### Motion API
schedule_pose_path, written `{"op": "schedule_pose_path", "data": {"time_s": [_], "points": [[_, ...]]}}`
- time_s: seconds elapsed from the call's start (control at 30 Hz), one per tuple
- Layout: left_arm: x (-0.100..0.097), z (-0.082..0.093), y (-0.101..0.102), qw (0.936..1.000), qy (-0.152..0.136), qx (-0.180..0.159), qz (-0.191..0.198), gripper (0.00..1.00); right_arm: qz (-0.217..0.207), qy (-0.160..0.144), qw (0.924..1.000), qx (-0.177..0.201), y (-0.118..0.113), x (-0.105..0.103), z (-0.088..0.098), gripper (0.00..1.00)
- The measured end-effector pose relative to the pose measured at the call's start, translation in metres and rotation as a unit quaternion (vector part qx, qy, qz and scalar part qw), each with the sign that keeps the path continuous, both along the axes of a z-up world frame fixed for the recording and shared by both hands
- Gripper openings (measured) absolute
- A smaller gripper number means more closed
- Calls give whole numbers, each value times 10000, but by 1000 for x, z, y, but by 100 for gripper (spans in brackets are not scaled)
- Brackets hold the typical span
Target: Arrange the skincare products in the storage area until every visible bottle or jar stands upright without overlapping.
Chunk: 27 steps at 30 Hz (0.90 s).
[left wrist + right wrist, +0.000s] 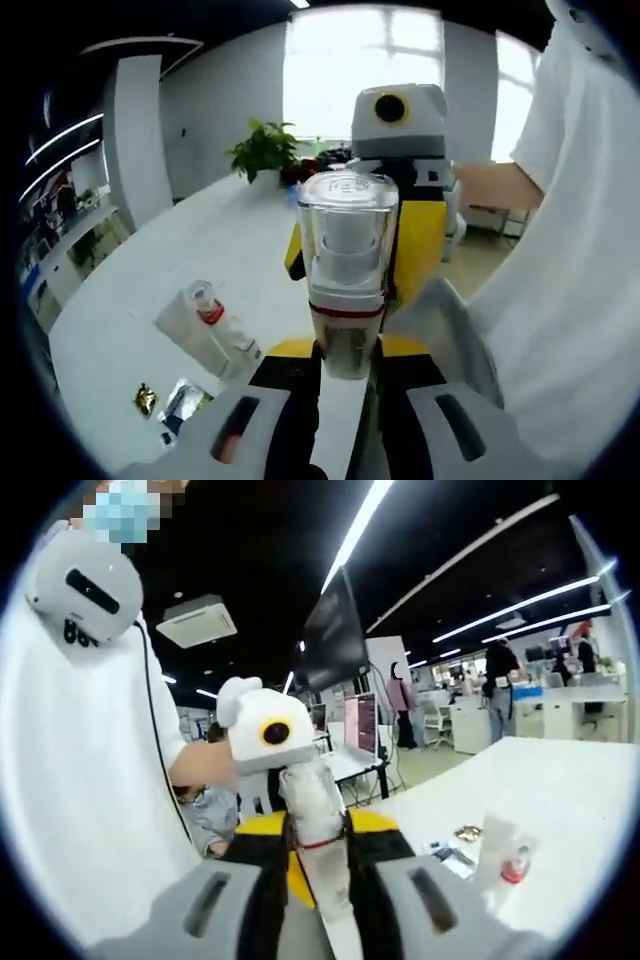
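A skincare bottle (346, 270) with a clear cap, white body and red band rises between my left gripper's (345, 352) jaws, which are shut on its base. Facing it, my right gripper (398, 205) has yellow fingers (420, 250) flanking the bottle's upper part. In the right gripper view the same pale bottle (313, 805) with its red band sits between my right gripper's (320, 852) jaws, which close on it, and my left gripper (262, 730) is just beyond it. A clear tube with a red collar (212, 322) lies on the white table (190, 250), also seen as the tube (505, 855).
A small gold jar (146, 400) and a shiny packet (185, 402) lie near the tube; the gold jar (467, 832) shows on the table (570, 780). A potted plant (265, 150) stands at the far end. The person's white shirt (570, 300) is close by.
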<state>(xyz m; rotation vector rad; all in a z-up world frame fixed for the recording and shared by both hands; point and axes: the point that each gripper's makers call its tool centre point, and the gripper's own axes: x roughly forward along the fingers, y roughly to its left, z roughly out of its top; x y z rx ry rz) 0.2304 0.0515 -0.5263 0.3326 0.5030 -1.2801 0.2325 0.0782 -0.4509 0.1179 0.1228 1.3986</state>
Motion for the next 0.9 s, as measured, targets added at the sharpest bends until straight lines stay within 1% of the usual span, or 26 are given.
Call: {"op": "schedule_pose_path", "data": {"time_s": [0.03, 0.1, 0.2, 0.23, 0.3, 0.33, 0.5, 0.63, 0.67, 0.77, 0.9], "points": [[1, -2, 0, 10000, -9, 30, -12, 17, -17, -13, 10000, 3, 0, 1, 1, 21], [4, -5, -1, 10000, 44, 12, -25, 17, -58, -121, 9999, -105, -1, 4, -1, 20], [6, -9, -2, 9999, 88, 7, -132, 17, -57, -58, 9999, -124, -1, 7, -8, 19], [6, -11, -2, 9998, 51, 55, -196, 17, -67, -56, 9999, -129, -1, 8, -9, 19], [10, -15, 0, 9990, -203, 254, -306, 19, -126, -73, 9998, -142, -2, 11, -13, 18], [10, -16, -1, 9987, -221, 302, -350, 19, -123, -61, 9998, -139, -3, 11, -14, 17], [14, -15, -4, 9988, -177, 211, -412, 20, -133, -136, 9997, -168, -5, 15, -18, 17], [18, -12, -5, 9987, -155, 141, -458, 19, -38, -234, 9989, -400, -4, 17, -29, 17], [18, -13, -5, 9986, -153, 147, -475, 19, -27, -238, 9989, -403, -4, 18, -30, 17], [22, -18, -4, 9983, -136, 203, -531, 19, 40, -250, 9988, -429, -5, 21, -33, 17], [23, -25, -1, 9976, -122, 333, -589, 19, 239, -303, 9973, -617, -3, 24, -42, 17]]}}
